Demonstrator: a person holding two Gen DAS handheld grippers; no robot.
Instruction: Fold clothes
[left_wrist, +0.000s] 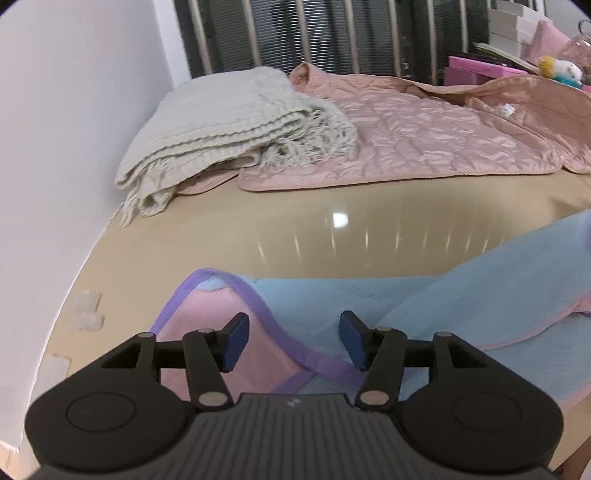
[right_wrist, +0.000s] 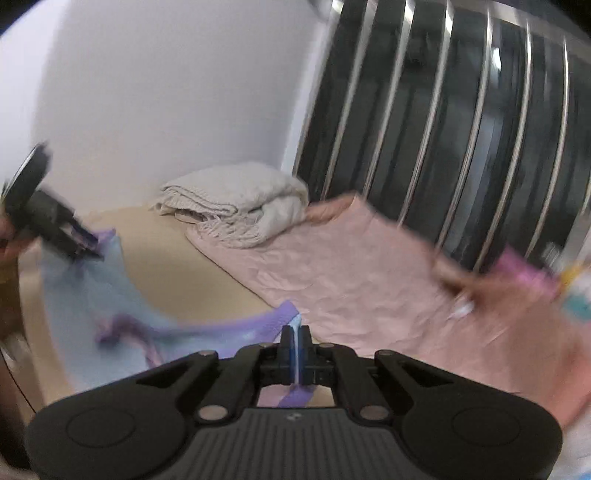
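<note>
The left tool (left_wrist: 293, 341) hangs low over the beige bench (left_wrist: 295, 236) with its two blue pads apart, and nothing is pressed between them. Under this gap lies the light blue garment (left_wrist: 461, 295), which has a pink panel and a purple trim; the trim runs across the space between the pads, and the pink panel is under the left pad. The garment spreads from there to the right side of the left wrist view, flat on the bench in some parts and lifted in others. In the right wrist view, the right tool (right_wrist: 295, 338) has its pads together, clamped on a thin edge of the same garment (right_wrist: 88, 295), where the purple trim meets the pale blue cloth. From this clamped edge the cloth stretches to the left, toward the left tool (right_wrist: 86, 245), which is seen blurred at the far corner of the garment and just above it. Behind the garment, well apart from both tools, a folded cream knitted blanket (left_wrist: 229, 122) with fringes rests partly on a pink quilted cover (left_wrist: 424, 140), beside the white wall (left_wrist: 55, 147).
</note>
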